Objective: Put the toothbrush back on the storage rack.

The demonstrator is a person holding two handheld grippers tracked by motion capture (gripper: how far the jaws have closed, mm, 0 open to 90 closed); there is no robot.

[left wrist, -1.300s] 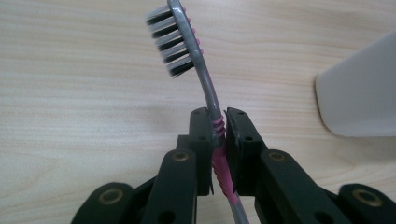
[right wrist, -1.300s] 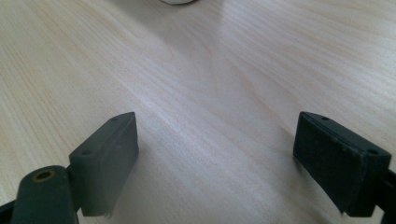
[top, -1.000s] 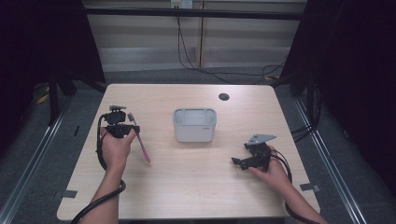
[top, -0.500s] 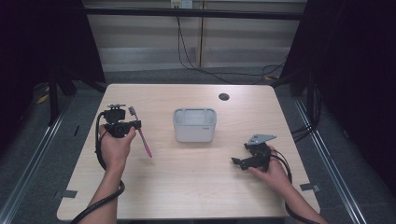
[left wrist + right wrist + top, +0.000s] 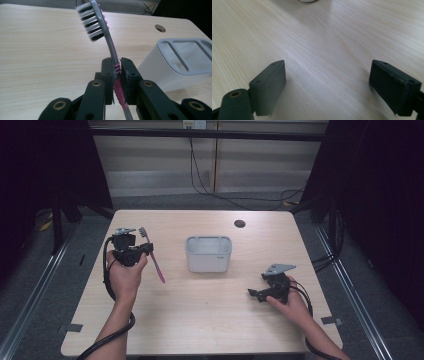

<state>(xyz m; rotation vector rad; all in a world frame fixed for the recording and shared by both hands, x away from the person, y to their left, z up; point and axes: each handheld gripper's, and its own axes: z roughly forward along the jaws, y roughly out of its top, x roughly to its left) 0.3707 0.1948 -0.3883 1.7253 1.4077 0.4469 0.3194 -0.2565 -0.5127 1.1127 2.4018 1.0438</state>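
Pink-and-grey toothbrush (image 5: pixel 113 53), black-and-white bristles, left gripper (image 5: pixel 116 72) jaws clamping its ribbed neck, right gripper (image 5: pixel 327 87) jaws wide.

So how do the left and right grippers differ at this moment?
The left gripper is shut on the pink toothbrush, while the right gripper stands wide open with nothing between its jaws. The left is held up above the table; the right sits low by the tabletop. Both have black jaws.
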